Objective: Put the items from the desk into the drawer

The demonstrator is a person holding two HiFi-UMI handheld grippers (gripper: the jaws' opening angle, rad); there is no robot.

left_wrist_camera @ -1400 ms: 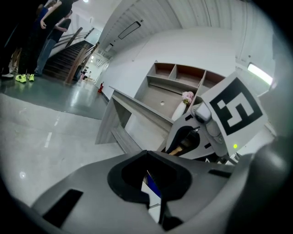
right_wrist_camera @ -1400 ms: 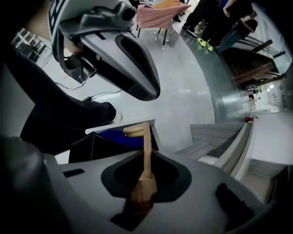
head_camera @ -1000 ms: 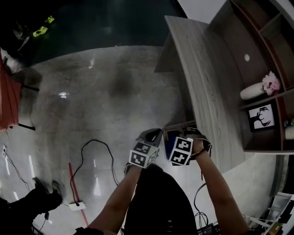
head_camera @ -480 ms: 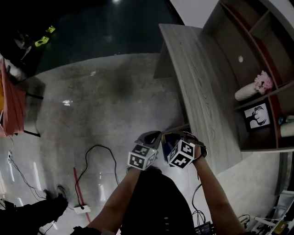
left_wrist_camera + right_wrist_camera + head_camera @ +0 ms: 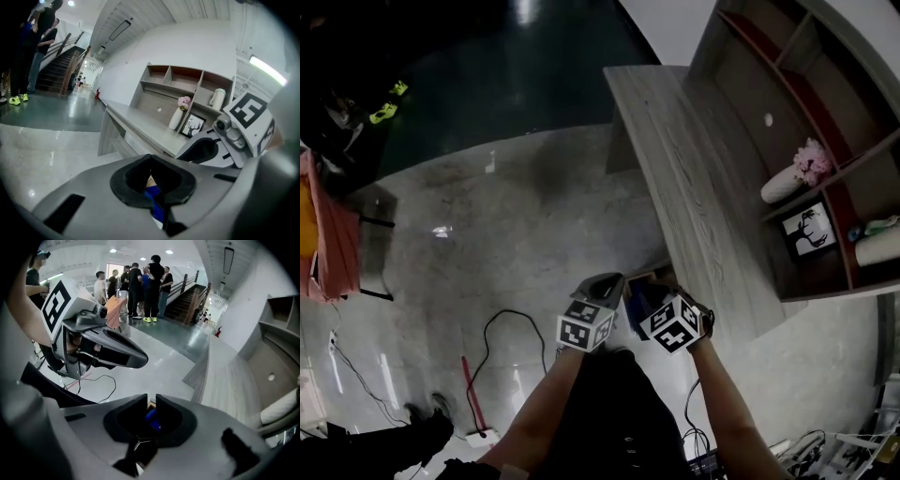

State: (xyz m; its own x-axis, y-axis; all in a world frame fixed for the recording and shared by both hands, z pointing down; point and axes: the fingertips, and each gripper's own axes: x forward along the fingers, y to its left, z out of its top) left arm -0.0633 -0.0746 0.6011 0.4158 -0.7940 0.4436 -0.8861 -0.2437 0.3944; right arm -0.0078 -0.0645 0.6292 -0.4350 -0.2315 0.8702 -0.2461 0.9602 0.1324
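— Higher than a second ago, both of them: left gripper point(image 5: 150, 158) and right gripper point(image 5: 151, 401) up off the drawer point(image 5: 652, 273); rolled over too, the right one.
— Jaws?
— Left: pressed together at the tips, nothing pinched there; right: just been closing, down to a thin slit, nothing in it.
— And the blue thing point(image 5: 151, 419)?
— Down in the drawer, glimpsed past both pairs of jaws; below and just ahead of the tips, apart from them; long axis impossible to judge from so small a glimpse.
— Desk point(image 5: 694, 169)?
— Bare along all the top in view; probably nothing left to fetch.
— Next, then?
— Likely shutting the drawer; sticks out from the desk's near end, toward the person; calls for a push back under the top; right gripper on the desk side, left just beside it, so either within reach.
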